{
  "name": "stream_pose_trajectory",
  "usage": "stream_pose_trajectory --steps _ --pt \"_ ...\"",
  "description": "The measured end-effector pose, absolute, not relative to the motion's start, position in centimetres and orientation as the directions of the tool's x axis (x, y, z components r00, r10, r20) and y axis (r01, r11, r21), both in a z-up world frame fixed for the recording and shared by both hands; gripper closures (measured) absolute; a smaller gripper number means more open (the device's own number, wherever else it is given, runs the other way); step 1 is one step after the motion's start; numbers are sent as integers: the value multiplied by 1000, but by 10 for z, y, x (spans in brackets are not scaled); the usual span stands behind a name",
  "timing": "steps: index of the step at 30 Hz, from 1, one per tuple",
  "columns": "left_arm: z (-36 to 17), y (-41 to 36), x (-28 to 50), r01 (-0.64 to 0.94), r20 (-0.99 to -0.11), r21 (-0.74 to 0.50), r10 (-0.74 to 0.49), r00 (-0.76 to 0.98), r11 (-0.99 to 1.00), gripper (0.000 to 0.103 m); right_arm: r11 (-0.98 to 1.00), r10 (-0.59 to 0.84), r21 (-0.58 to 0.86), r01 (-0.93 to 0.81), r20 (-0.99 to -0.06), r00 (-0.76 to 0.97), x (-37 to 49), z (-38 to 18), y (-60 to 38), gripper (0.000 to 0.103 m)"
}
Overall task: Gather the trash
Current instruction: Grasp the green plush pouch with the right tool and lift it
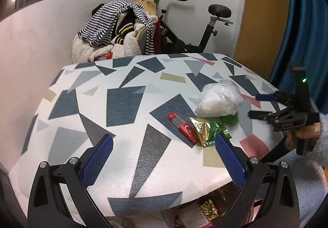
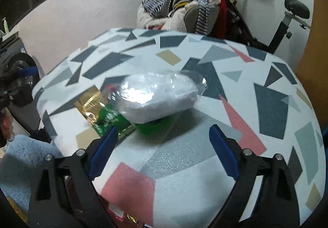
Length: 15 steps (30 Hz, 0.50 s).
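Four pieces of trash lie on the patterned surface (image 1: 127, 168): one clear bag of white stuffing (image 1: 219, 99), one gold-and-green foil wrapper (image 1: 207, 129), one red packet (image 1: 183, 127), and one green item (image 2: 153, 127) under the bag. Two grippers show, left gripper (image 1: 164, 147) and right gripper (image 2: 164, 138).

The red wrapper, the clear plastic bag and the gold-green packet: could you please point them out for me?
red wrapper (image 1: 183, 127), left wrist view, middle of its length.
clear plastic bag (image 2: 160, 96), right wrist view, centre of its white bulk.
gold-green packet (image 1: 205, 129), left wrist view, gold face.
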<state>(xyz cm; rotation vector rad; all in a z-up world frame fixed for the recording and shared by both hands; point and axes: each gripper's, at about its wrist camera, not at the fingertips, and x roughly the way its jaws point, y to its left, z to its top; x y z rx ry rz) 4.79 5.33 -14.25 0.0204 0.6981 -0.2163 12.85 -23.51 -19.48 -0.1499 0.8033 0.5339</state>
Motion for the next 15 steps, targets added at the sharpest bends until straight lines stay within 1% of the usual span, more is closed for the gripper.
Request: stream_pose_trajectory --steps 3,5,7,12,15 --pt "-146 55 51 194 -648 -68 -191 737 979 6 845 396 61 -531 -740 544 139 -206 -220 18" --pt "-148 54 52 195 -651 -69 -192 735 978 6 842 376 39 -539 -759 531 145 -212 -211 23" --pt "-149 51 52 193 -653 -52 -180 736 980 6 844 325 -8 -536 -788 523 153 -221 -199 33" --pt "-153 47 54 202 -660 -75 -201 724 977 6 851 317 9 -525 -806 500 163 -231 -188 39" --pt "-156 47 57 202 -666 -103 -219 714 974 6 844 327 24 -536 -815 479 165 -235 -184 55"
